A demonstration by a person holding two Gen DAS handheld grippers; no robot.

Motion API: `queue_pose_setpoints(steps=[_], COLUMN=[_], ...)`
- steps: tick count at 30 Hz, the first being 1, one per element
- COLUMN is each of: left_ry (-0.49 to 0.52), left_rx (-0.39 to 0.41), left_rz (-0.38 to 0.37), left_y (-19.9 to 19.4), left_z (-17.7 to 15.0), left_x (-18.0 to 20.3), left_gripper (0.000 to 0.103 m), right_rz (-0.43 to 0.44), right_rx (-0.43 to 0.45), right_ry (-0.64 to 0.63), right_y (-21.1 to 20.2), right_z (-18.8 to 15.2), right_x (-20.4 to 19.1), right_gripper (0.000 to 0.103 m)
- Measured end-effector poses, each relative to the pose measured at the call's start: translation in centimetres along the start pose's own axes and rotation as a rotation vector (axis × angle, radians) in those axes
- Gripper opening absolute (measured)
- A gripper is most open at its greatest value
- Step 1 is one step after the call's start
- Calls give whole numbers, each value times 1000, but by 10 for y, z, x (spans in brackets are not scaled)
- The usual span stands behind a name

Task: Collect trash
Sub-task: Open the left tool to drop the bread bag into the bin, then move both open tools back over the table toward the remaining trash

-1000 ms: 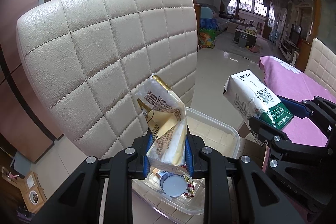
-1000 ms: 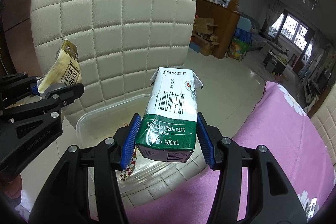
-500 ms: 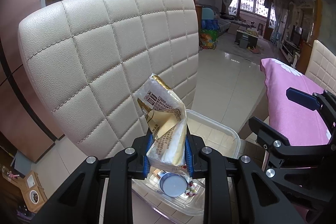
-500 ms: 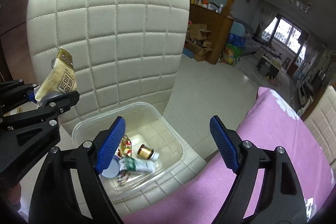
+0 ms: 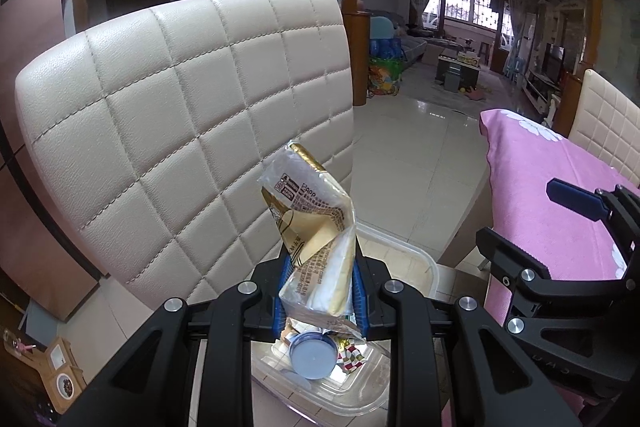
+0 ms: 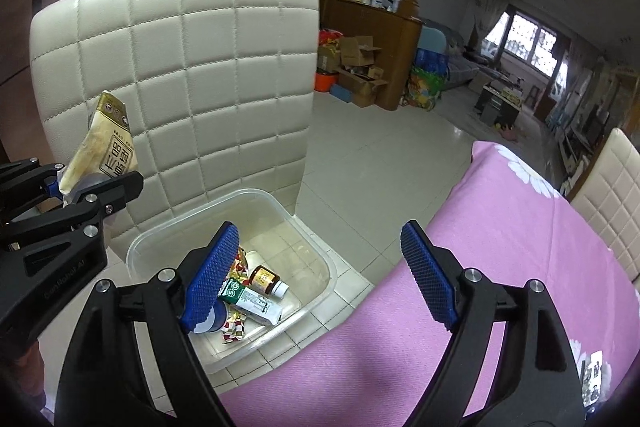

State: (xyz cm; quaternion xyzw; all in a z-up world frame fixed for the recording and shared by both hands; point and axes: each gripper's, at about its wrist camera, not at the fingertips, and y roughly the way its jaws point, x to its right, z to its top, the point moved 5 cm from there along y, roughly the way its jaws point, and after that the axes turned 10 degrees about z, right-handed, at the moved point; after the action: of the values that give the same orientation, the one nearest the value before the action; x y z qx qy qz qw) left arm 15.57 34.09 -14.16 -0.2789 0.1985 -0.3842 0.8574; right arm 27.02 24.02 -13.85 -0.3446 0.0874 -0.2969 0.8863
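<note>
My left gripper (image 5: 318,291) is shut on a crumpled gold and white snack wrapper (image 5: 316,227) and holds it above a clear plastic bin (image 6: 256,211) on the floor. The wrapper also shows in the right wrist view (image 6: 102,143). My right gripper (image 6: 320,267) is wide open and empty above the bin's right side. In the bin lie a green and white milk carton (image 6: 250,301), a small brown bottle (image 6: 266,279), a blue lid (image 5: 312,355) and candy wrappers (image 6: 234,327). The right gripper also shows in the left wrist view (image 5: 576,247).
A cream quilted chair back (image 5: 180,131) stands right behind the bin. A table with a pink cloth (image 6: 480,267) lies to the right, close to the bin. Tiled floor (image 5: 408,155) stretches beyond. Another cream chair (image 6: 612,195) stands at the far right.
My right gripper opened and let go of the milk carton, which now lies in the bin. My left gripper still holds the wrapper in about the same place.
</note>
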Motion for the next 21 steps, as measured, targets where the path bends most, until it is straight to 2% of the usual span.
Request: queue_pose_setpoints(steps=[3, 5, 6, 7, 9, 13, 21], left_ry=[-10, -26, -36, -51, -66, -46, -6], left_rx=[-7, -21, -23, -15, 10, 8, 9], left_rz=[-16, -18, -12, -2, 12, 31, 4], left_y=[2, 5, 5, 4, 1, 1, -10], left_z=[3, 3, 3, 3, 4, 1, -4], left_x=[1, 0, -1, -3, -7, -6, 13], left_gripper=[29, 46, 65, 75, 77, 77, 77], right_rz=[-3, -11, -18, -22, -28, -37, -82], right_rx=[2, 4, 6, 7, 11, 11, 7], right_ry=[11, 13, 13, 13, 15, 25, 47], right_y=[-1, -2, -3, -3, -5, -8, -30], right_z=[-2, -2, -2, -2, -3, -6, -25], right_x=[4, 6, 7, 9, 11, 15, 35], right_gripper=[83, 83, 83, 83, 83, 83, 83])
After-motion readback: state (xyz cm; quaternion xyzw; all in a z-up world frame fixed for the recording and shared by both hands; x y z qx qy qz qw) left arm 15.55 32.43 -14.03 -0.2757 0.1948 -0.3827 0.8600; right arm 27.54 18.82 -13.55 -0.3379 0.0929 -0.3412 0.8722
